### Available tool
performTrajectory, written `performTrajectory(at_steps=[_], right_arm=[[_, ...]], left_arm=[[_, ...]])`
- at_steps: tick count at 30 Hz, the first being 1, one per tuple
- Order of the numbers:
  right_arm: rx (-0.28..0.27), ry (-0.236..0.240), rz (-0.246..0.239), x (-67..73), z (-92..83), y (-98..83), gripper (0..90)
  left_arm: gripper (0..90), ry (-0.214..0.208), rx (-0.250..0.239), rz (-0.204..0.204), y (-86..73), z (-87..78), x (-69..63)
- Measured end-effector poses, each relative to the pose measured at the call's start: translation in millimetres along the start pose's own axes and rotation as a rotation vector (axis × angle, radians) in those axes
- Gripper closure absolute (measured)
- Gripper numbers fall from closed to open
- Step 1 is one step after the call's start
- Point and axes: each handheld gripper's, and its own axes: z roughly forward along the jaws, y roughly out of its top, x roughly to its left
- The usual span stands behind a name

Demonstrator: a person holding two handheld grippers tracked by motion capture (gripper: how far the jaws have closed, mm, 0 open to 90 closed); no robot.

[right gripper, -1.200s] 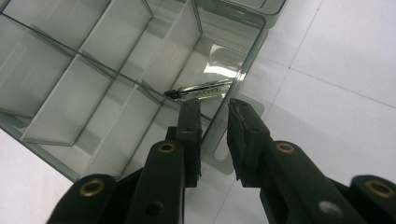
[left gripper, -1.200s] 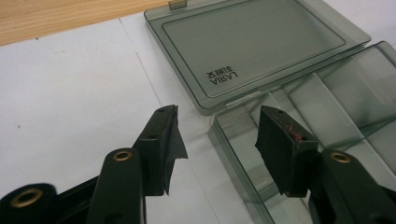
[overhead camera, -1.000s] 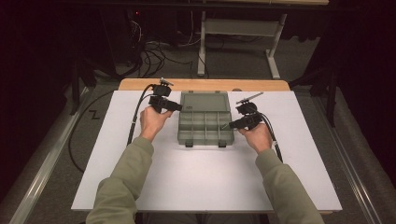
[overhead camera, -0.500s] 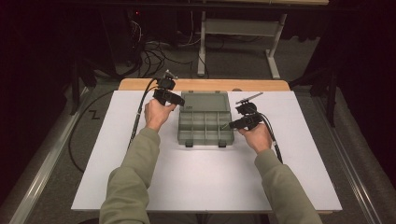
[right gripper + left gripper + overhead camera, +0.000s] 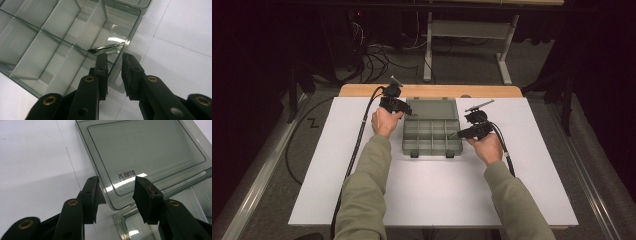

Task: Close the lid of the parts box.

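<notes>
A clear grey compartment box (image 5: 432, 136) lies open in the middle of the white table, its lid (image 5: 432, 107) folded flat on the far side. My left gripper (image 5: 406, 111) is at the lid's left corner. In the left gripper view its jaws (image 5: 116, 187) straddle the corner of the lid (image 5: 145, 147); they have just been closing, and the pads stand apart from it. My right gripper (image 5: 458, 134) is at the box's right side. Its jaws (image 5: 115, 58) sit either side of the right wall (image 5: 130, 37), one inside and one outside, with a gap showing.
The box's empty compartments (image 5: 37, 55) are split by thin dividers. Two latches (image 5: 414, 154) stick out at its front edge. The white board (image 5: 437, 200) has bare room at the front and both sides. A wooden edge (image 5: 432, 91) runs along the back, with floor cables (image 5: 377, 60) beyond.
My left hand has moved right and a little down, to the lid's corner, and its jaws have narrowed. The right hand and the box have not moved.
</notes>
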Motion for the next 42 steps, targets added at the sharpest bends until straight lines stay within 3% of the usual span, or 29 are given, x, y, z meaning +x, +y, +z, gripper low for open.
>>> performTrajectory(at_steps=[12, 20, 27, 36, 42], right_arm=[[0.001, 0.001, 0.002, 0.0, 0.0, 0.1, 76.7], [0.007, 0.005, -0.004, -0.8, -0.1, 0.6, 76.8], [0.012, 0.010, -0.004, -1.6, 0.0, 1.7, 76.8], [0.039, 0.017, 0.007, -2.2, -0.2, 5.1, 76.9], [0.047, 0.003, -0.002, -0.7, -0.2, 6.3, 77.4]], left_arm=[[55.2, -0.026, 0.027, -0.093, 1.7, 6.4, 4.7], [52.8, -0.013, 0.058, -0.125, -2.6, 13.6, 9.9], [51.7, -0.035, 0.055, -0.165, -3.4, 18.1, 12.2], [55.1, -0.046, 0.041, -0.162, -2.6, 12.7, 11.7], [59.5, -0.059, 0.020, -0.118, -2.6, 3.3, 8.4]])
